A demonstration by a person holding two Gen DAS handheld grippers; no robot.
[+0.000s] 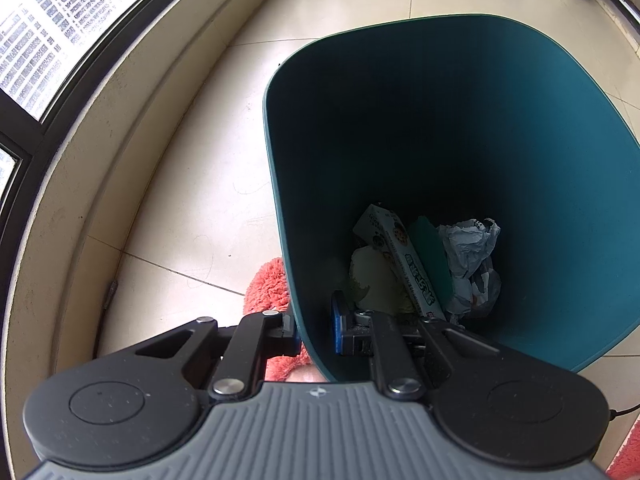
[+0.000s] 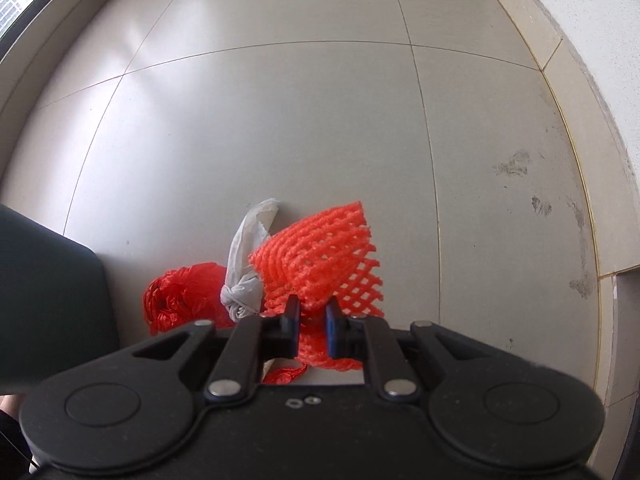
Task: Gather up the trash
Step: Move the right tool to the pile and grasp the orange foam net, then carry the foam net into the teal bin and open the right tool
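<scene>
The left tongs [image 1: 316, 330] clamp the near rim of the dark teal plastic trash bin [image 1: 540, 128] – a printed carton [image 1: 400, 258] and crumpled paper [image 1: 472, 264] lie inside. The right tongs [image 2: 313, 322] pinch the orange foam fruit net [image 2: 320, 256]; at 9 o'clock of it sit a twisted white plastic bag [image 2: 244, 276] and a crumpled red plastic bag [image 2: 182, 294].

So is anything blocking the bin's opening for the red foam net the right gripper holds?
Nothing visible does. The bin is open-topped with trash low at its bottom; only the left gripper, clamped on its near rim, is at the opening. The red foam net hangs from the right gripper.
</scene>
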